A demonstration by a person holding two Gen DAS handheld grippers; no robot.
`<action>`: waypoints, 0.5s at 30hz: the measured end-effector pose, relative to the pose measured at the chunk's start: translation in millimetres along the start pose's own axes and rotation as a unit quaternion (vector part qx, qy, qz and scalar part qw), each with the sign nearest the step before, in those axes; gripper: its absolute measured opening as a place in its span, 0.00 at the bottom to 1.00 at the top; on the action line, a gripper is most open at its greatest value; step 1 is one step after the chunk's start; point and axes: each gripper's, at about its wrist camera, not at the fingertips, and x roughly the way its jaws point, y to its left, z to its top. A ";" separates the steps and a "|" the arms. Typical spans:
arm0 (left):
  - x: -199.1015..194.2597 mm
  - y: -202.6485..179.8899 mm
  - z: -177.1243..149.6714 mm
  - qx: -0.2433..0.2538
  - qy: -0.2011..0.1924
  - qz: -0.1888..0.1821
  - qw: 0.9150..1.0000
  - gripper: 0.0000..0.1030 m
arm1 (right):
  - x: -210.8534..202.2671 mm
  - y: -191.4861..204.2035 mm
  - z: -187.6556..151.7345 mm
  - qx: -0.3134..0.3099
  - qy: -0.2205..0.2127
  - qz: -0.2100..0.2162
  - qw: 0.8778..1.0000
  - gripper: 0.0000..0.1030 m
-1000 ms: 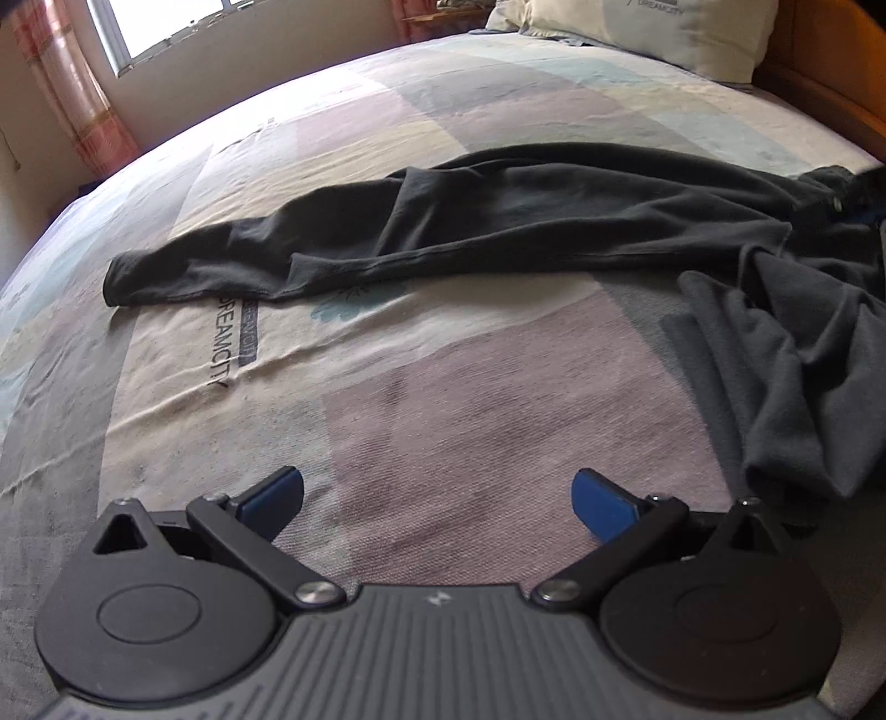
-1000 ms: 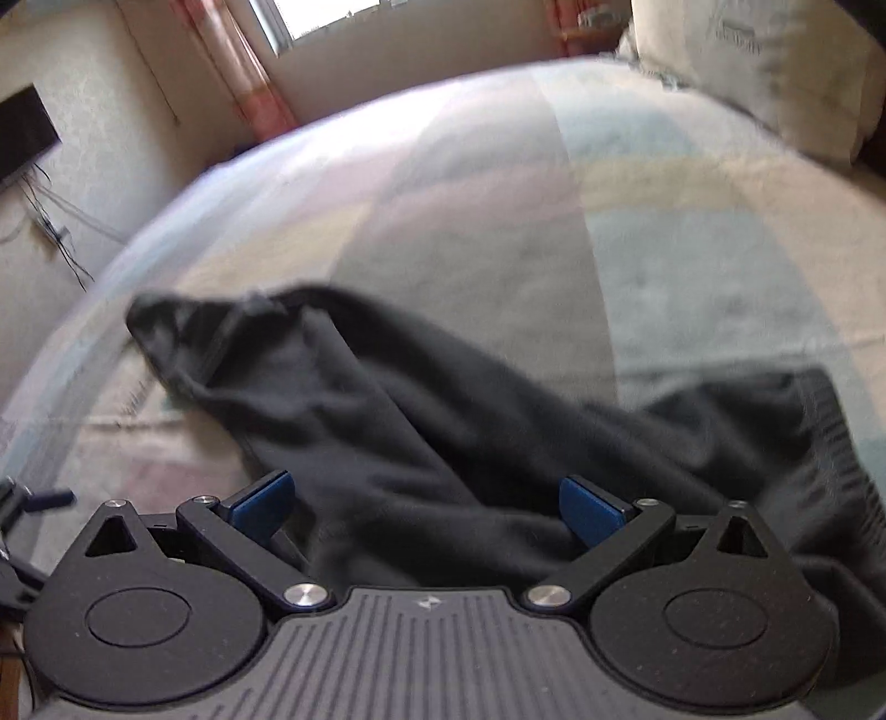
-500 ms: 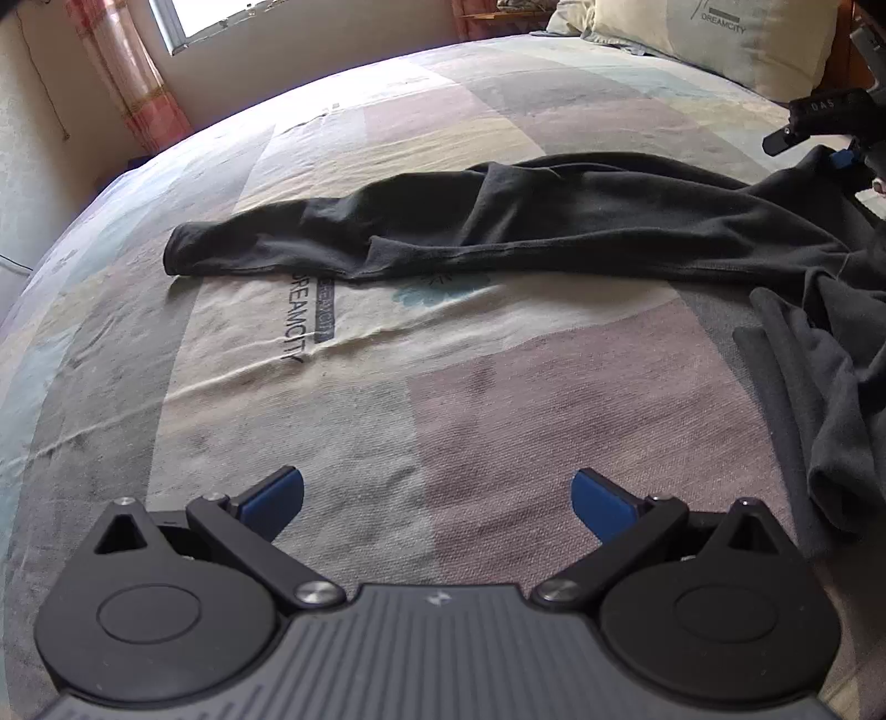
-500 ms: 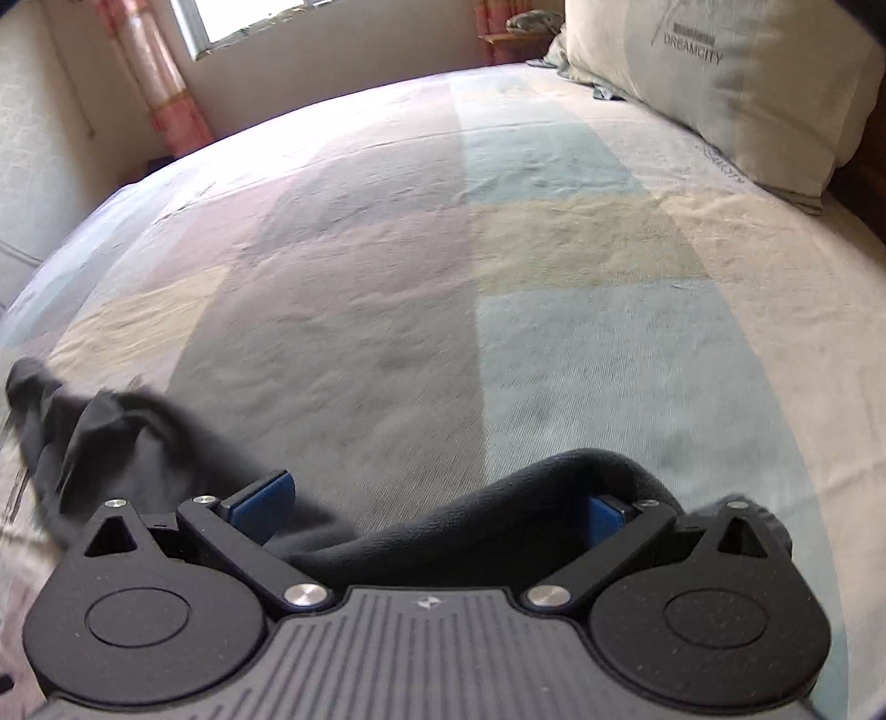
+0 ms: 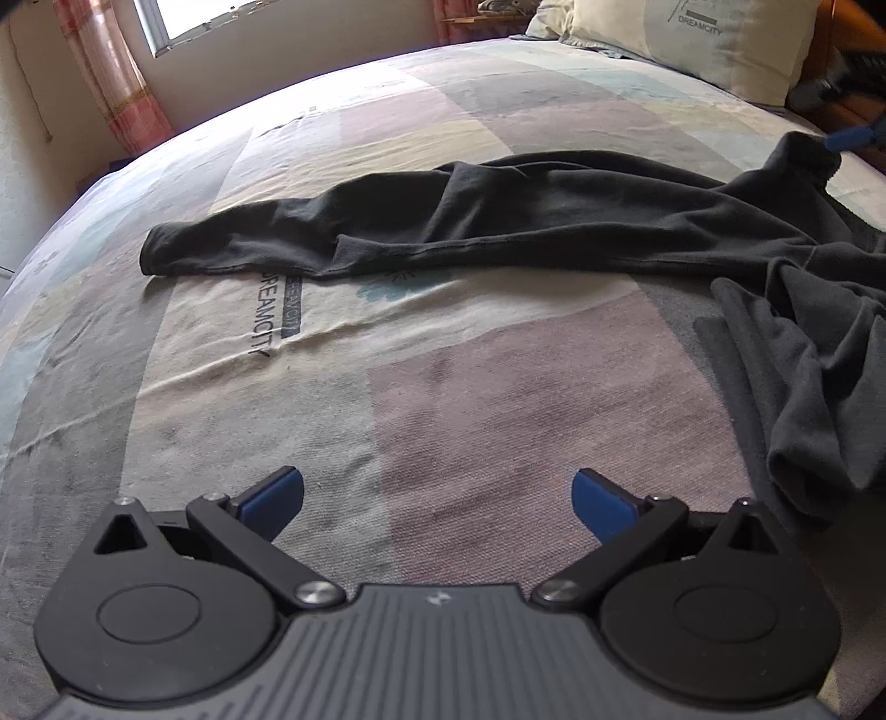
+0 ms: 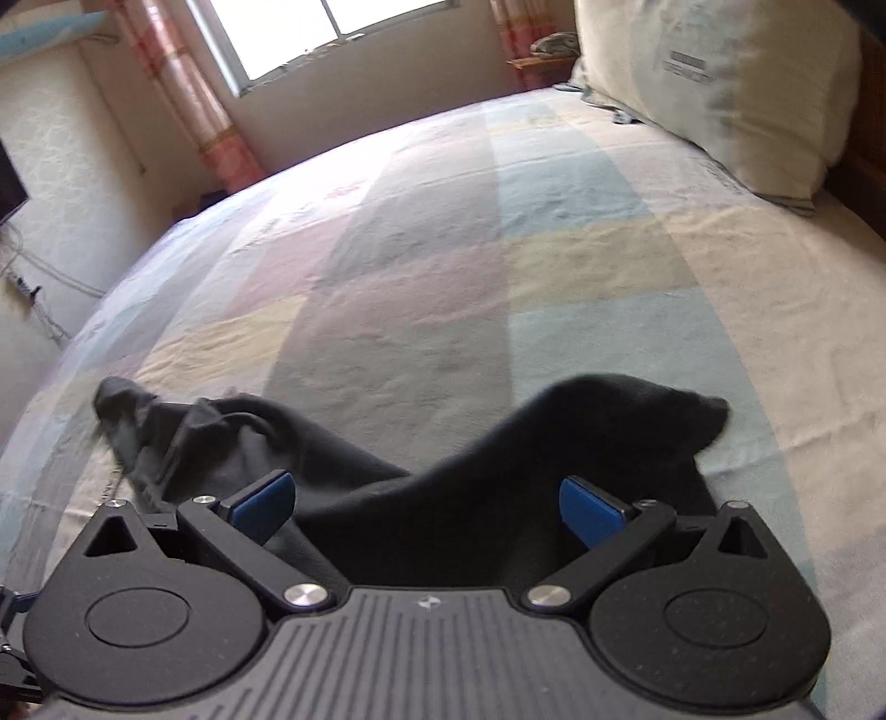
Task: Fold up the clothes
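None of the folding looks done: the dark grey, soft-knit garment (image 5: 554,221) lies strung out across the patchwork bedsheet (image 5: 443,387) in pastel blocks, one long limb of it running leftward to a cuffed end, the rest bunched in loose folds at the right edge of the left wrist view. By my judgement the work is at its start, with spreading, smoothing and every fold left to make.

The left gripper (image 5: 437,495) hovers over bare sheet with its blue pads spread wide and nothing between them, well apart from the cloth. The right gripper (image 6: 423,507) is also spread wide; dark fabric lies under and between its fingers, raised into a hump, but the pads do not close on it.

The sheet is wrinkled and carries printed "DREAMCITY" lettering. A cream pillow (image 6: 720,83) sits at the head of the bed, and beyond it are a bright window (image 6: 332,33) and pink checked curtains (image 6: 210,111) against a pale wall.
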 end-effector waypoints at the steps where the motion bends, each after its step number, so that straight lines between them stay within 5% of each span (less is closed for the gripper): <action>1: -0.5 -0.2 -0.6 0.001 0.000 0.000 1.000 0.99 | 4.5 5.5 5.3 0.000 0.000 0.010 1.000 1.00; 7: 2.3 13.7 -5.5 -0.008 0.009 0.022 1.000 0.99 | 71.0 29.5 21.8 0.046 0.069 0.109 0.991 1.00; 12: 8.4 29.3 -10.9 -0.024 0.020 0.033 0.999 0.99 | 136.7 46.1 9.1 0.058 0.155 0.095 0.982 1.00; 15: 9.6 34.9 -13.7 -0.029 0.022 0.035 0.999 0.99 | 149.7 54.4 12.3 0.042 0.126 0.082 0.988 1.00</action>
